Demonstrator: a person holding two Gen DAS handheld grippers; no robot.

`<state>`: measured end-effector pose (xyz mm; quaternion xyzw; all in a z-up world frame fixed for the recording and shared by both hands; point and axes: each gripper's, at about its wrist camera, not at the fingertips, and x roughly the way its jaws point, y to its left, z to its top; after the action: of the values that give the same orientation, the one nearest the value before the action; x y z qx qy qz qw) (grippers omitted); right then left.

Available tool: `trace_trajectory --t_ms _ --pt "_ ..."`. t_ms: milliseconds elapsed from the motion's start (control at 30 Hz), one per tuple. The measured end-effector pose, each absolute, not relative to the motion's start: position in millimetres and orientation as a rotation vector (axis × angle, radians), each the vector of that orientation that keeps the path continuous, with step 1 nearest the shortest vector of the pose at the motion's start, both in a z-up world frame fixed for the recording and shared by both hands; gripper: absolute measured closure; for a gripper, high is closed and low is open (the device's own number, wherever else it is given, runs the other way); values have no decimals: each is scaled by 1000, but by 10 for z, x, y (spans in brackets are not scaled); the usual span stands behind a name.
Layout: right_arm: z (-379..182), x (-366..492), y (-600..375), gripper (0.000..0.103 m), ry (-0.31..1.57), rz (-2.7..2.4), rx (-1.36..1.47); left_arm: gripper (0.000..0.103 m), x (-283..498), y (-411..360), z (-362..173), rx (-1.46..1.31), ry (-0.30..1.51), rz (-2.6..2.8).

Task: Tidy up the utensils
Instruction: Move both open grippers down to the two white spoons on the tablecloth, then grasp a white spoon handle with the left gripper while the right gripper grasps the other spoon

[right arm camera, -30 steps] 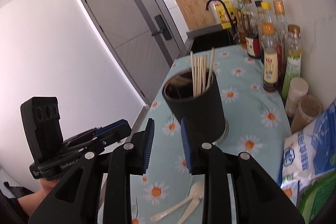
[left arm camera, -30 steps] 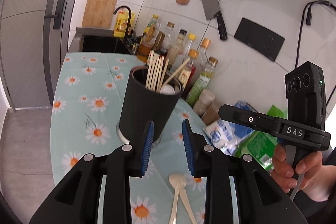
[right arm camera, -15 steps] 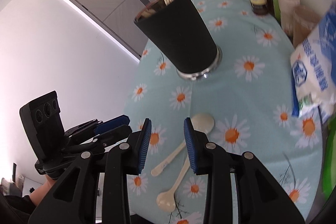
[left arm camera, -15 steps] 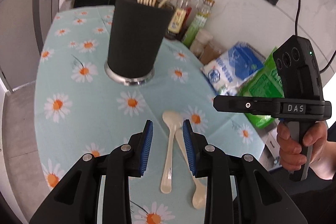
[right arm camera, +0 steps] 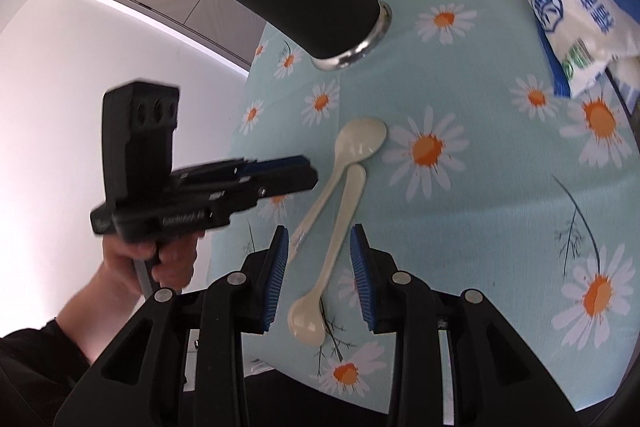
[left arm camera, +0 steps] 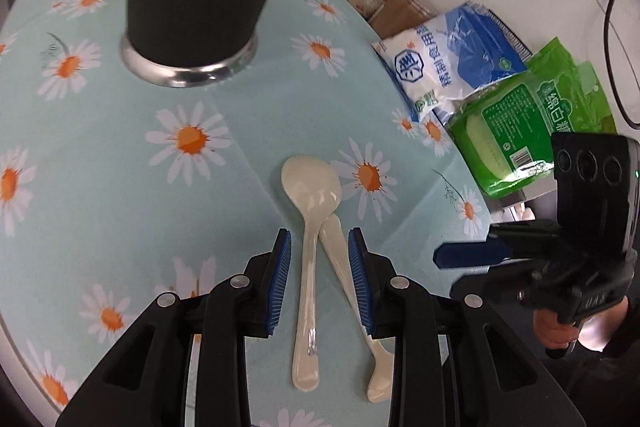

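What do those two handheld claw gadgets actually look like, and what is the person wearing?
Both are matte black plastic. Each claw, left and right, has two chunky fingers with silver screws and ribbed blue pads. Each has a pistol-style handle and an upright black box with three round lenses; the right one's shows a small green light. The sleeve is black.

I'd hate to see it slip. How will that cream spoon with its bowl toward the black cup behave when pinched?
The glossy cream plastic spoon shows sharp highlights, so it is probably slick between pads. It looks rigid and thin, so likely light. Its handle touches the second cream spoon, which may get nudged on the daisy-print tablecloth.
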<state>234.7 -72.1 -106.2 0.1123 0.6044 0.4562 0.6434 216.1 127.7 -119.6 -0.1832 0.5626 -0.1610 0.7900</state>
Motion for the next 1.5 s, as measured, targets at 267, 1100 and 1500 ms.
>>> trace_trajectory --t_ms 267,1100,1500 --pt "-1160 2207 -855 70 1422 1037 271 74 2381 1219 -1330 -375 1308 -383" --pt "-1383 1853 -411 76 1537 1170 70 87 2593 958 -1315 -165 1431 -340" --pt "-1576 1995 -445 91 1673 1203 321 94 2561 1067 -1323 -226 1410 -340"
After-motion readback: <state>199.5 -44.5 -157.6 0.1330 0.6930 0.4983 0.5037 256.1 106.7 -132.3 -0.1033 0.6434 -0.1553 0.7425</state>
